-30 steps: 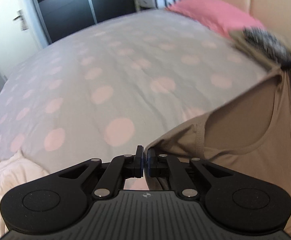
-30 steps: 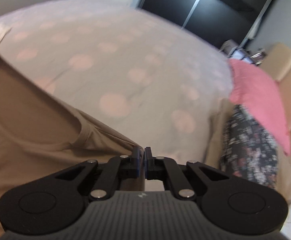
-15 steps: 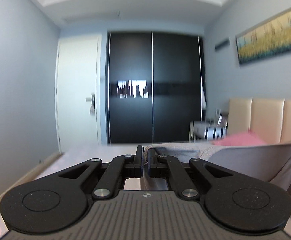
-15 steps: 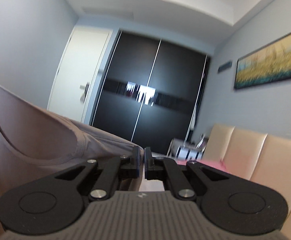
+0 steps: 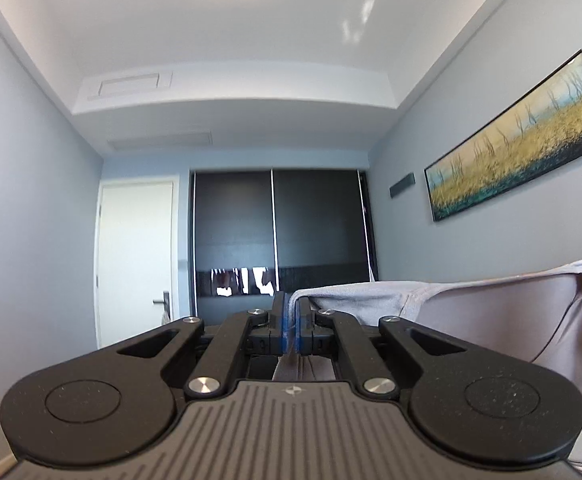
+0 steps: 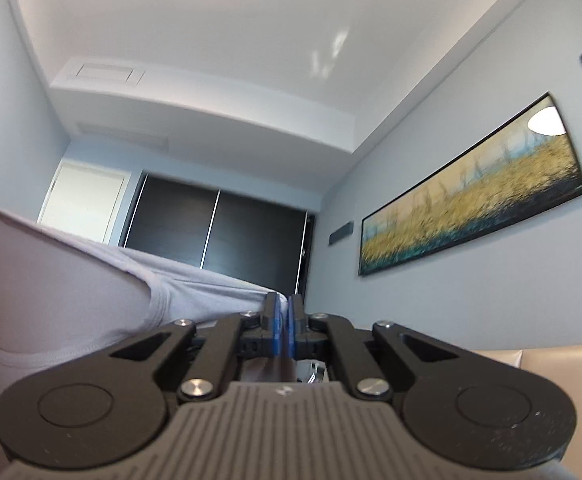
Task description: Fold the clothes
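Beige jersey, thin and limp, is what I have pinched in both tools. My left gripper (image 5: 289, 320) is clamped narrow on one shoulder of the top (image 5: 491, 320), and the cloth runs taut off to the right; my right gripper (image 6: 282, 322) is closed on the other shoulder, with the neckline sagging between them. The garment hangs in the air between my hands, facing the wardrobe (image 5: 275, 240) and the painting (image 6: 471, 208). It looks light and stretchy, so it should drape rather than hold a crease. The shoulder seams seem the right hold, though I cannot see the hem or how low it hangs.
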Available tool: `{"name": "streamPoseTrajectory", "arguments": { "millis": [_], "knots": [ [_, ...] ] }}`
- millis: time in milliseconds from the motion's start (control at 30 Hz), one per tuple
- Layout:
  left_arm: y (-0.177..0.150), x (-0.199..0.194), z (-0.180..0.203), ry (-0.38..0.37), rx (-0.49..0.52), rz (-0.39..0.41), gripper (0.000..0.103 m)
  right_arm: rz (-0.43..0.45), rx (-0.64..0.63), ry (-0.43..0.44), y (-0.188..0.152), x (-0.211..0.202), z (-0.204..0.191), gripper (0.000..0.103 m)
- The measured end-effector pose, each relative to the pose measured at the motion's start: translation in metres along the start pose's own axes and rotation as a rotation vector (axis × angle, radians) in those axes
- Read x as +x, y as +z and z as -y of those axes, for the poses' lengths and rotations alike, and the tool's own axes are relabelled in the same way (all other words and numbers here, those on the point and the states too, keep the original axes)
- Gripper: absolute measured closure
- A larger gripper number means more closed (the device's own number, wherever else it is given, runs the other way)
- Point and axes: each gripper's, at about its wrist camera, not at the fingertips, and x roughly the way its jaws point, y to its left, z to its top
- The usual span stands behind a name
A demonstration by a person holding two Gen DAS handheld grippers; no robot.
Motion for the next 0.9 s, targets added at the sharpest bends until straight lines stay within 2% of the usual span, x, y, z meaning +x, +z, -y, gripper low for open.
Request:
{"name": "streamPoseTrajectory", "arguments": {
  "millis": [200,300,400,533,733,900],
  "knots": [
    [0.021,-0.035,0.004,0.001,0.004,0.088,0.101,0.093,0.03,-0.01,0.027,-0.034,0.006,0.099],
    [0.022,-0.027,0.004,0.011,0.016,0.065,0.101,0.089,0.03,0.006,0.027,-0.037,0.002,0.099],
    [0.005,-0.008,-0.001,0.014,0.023,-0.036,0.101,0.043,0.014,0.026,0.009,-0.026,-0.011,0.099],
    [-0.039,0.037,-0.013,0.005,0.016,-0.213,0.101,-0.087,-0.002,0.057,-0.036,0.0,-0.032,0.099],
    [-0.152,0.126,-0.032,0.038,-0.013,-0.538,0.101,-0.315,-0.1,0.119,-0.135,0.049,-0.082,0.099],
    [-0.243,0.199,-0.036,0.068,0.029,-0.728,0.101,-0.482,-0.168,0.146,-0.219,0.104,-0.126,0.099]
  ]
}}
